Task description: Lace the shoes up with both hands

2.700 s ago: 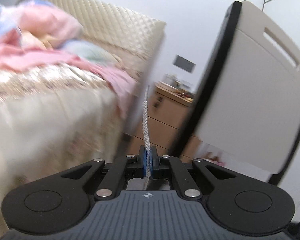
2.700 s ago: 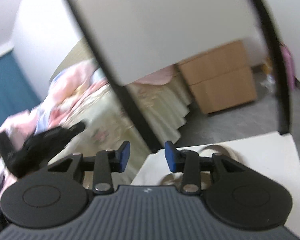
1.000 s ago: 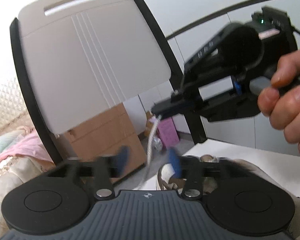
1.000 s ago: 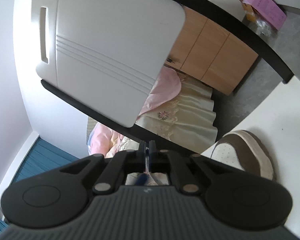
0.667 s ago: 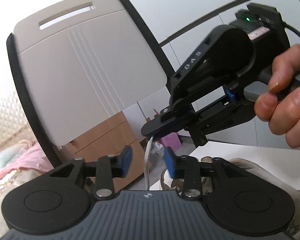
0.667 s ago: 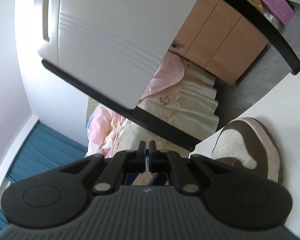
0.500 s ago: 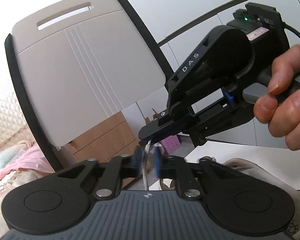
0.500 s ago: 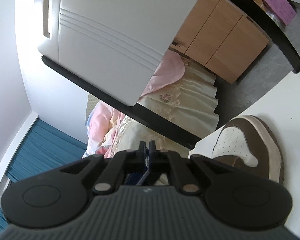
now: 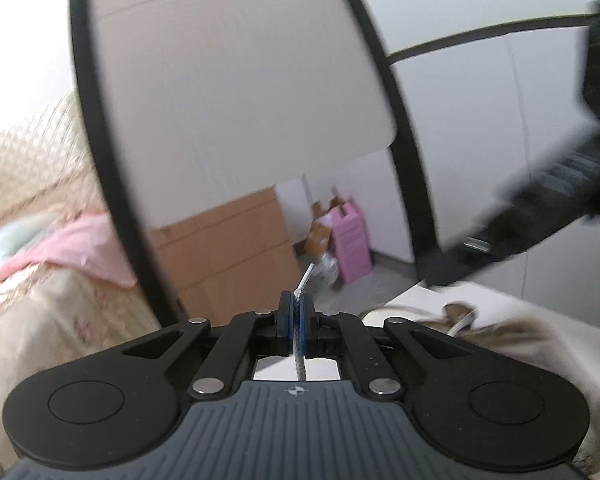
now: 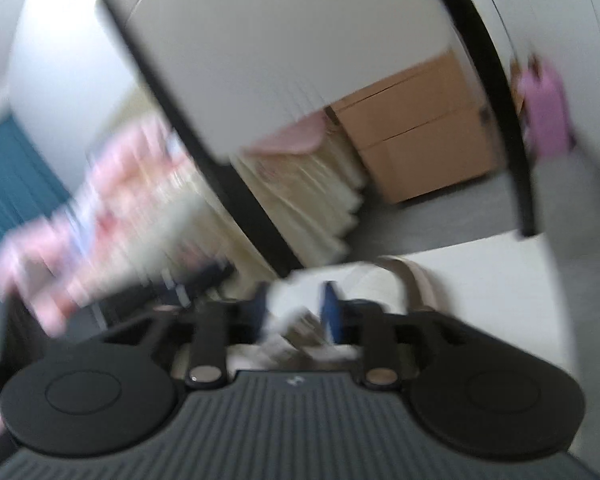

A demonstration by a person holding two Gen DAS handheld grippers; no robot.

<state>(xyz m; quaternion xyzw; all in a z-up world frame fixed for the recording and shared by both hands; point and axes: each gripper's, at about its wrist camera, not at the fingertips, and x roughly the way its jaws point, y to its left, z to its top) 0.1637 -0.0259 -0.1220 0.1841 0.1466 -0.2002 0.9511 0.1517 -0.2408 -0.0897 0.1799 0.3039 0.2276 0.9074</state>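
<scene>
My left gripper (image 9: pixel 296 316) has its jaws closed on the lace (image 9: pixel 299 344), whose tip (image 9: pixel 305 280) pokes out just past the pads. My right gripper (image 10: pixel 294 312) has its jaws parted and holds nothing, as far as the blur lets me see. The shoe (image 9: pixel 476 322) lies on the white bench (image 10: pixel 480 280), right of the lace and just beyond my left gripper; its eyelets are too smeared to count, so I judge the lacing only partway done, with threading and tying left. The chair (image 9: pixel 236 80) stands behind the shoe. Half a second ago my right jaws pinched the lace while my left closed in; now the left alone has it and the right has swung away.
</scene>
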